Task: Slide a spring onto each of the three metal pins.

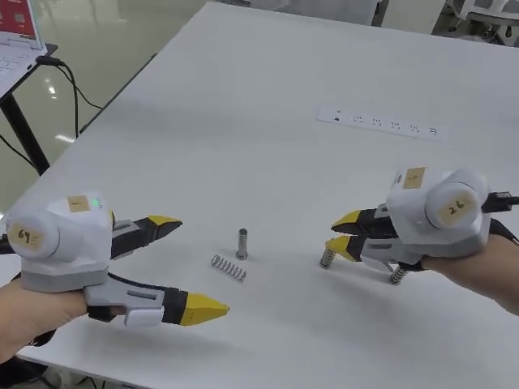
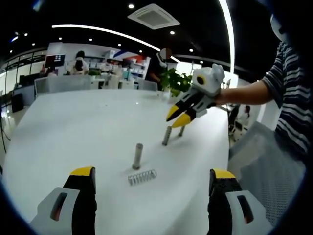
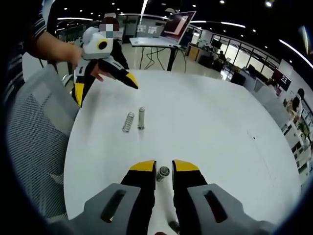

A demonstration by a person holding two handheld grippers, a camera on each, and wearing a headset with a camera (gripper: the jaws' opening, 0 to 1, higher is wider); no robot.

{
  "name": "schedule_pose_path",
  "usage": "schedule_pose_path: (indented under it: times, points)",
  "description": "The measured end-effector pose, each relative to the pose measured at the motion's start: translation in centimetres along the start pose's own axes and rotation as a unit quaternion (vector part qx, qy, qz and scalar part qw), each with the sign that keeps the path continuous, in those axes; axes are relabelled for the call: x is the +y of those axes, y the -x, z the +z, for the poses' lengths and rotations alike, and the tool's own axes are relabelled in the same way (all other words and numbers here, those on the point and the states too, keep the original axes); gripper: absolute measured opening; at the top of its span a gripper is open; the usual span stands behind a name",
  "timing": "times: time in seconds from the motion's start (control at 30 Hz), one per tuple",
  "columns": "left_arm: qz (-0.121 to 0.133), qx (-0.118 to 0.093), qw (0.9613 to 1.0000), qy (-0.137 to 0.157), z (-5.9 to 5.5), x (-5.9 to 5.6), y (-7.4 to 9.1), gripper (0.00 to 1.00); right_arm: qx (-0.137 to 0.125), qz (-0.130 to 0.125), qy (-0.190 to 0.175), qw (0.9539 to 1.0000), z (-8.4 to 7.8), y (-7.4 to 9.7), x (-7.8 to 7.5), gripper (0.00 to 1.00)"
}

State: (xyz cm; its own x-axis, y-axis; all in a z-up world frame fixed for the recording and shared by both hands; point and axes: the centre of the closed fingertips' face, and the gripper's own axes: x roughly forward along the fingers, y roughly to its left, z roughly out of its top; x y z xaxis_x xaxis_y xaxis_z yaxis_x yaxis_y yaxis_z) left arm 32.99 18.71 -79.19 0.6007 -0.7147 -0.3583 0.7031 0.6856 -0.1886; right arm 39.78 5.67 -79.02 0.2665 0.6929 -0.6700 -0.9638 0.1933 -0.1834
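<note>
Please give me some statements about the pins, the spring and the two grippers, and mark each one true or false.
1. The left gripper is open and holds nothing. True.
2. A loose spring lies on the table beside the bare pin. True.
3. The bare pin lies flat. False: it stands upright.
4. All three pins carry springs. False: the one between the grippers is bare.
5. The right gripper is shut on the loose spring. False: its jaws are at a sprung pin, slightly apart.
</note>
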Motion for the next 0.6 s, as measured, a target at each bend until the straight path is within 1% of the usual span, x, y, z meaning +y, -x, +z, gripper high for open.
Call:
schedule_pose_path:
  times: [0.17, 0.23, 0.3, 0.37, 0.47, 0.6]
  points:
    - [-0.002, 0.002, 1.0000, -0.001, 0.0, -0.1, 0.0, 0.93, -0.019, 0.001, -0.021, 0.9996, 0.3, 0.8, 0.6, 0.10]
    - [-0.003, 0.001, 1.0000, -0.002, 0.1, -0.1, -0.1, 0.93, -0.023, 0.003, -0.030, 0.9993, 0.1, 1.1, 1.0, 0.10]
    - [-0.004, 0.001, 1.0000, -0.003, 0.2, -0.2, -0.1, 0.94, -0.030, 0.006, -0.047, 0.9984, -0.1, 1.3, 1.4, 0.10]
    - [-0.005, 0.002, 1.0000, -0.003, 0.3, -0.2, -0.2, 0.93, -0.032, 0.009, -0.057, 0.9978, -0.5, 1.4, 1.9, 0.11]
    - [-0.006, 0.004, 1.0000, -0.006, 0.3, -0.3, -0.2, 0.93, -0.026, 0.013, -0.072, 0.9970, -1.5, 1.3, 2.7, 0.11]
    - [-0.006, 0.002, 1.0000, -0.003, 0.4, -0.2, -0.2, 0.93, -0.021, 0.021, -0.092, 0.9954, -2.5, 1.3, 3.5, 0.11]
